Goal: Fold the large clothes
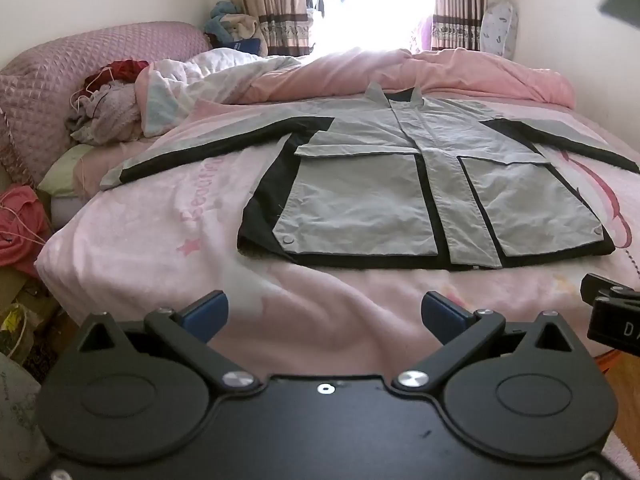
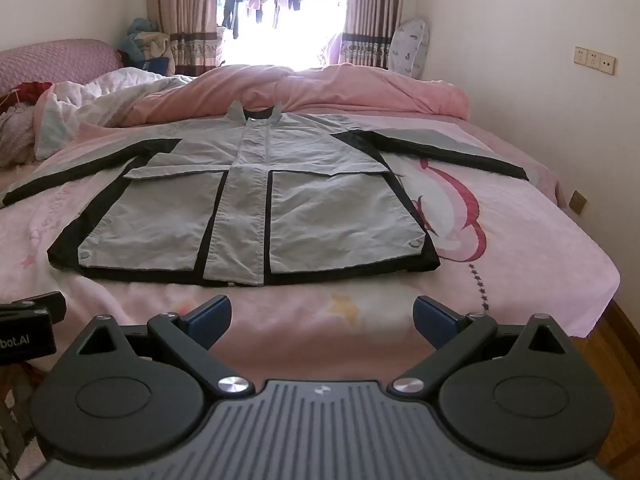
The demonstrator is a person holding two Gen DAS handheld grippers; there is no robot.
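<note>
Jacket [image 1: 404, 192], grey with black panels, lies flat front-up on the pink bed sheet [image 1: 168, 240], sleeves spread out to both sides, collar toward the window [image 2: 280, 12]. My left tongs [image 1: 325, 316] and right tongs [image 2: 322, 316] both stand wide apart, nothing between them, hovering over the bed's near edge short of the hem. Crumpled pink duvet [image 2: 340, 88] behind the jacket, quilted pink headboard [image 1: 80, 64] on the left, striped curtains [image 2: 368, 12], wall sockets [image 2: 594, 60], wood floor [image 2: 616, 360].

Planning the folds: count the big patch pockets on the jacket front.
2. One pocket sits left of the jacket's centre placket, the other pocket right of it. Any pockets on the underside would be hidden.
</note>
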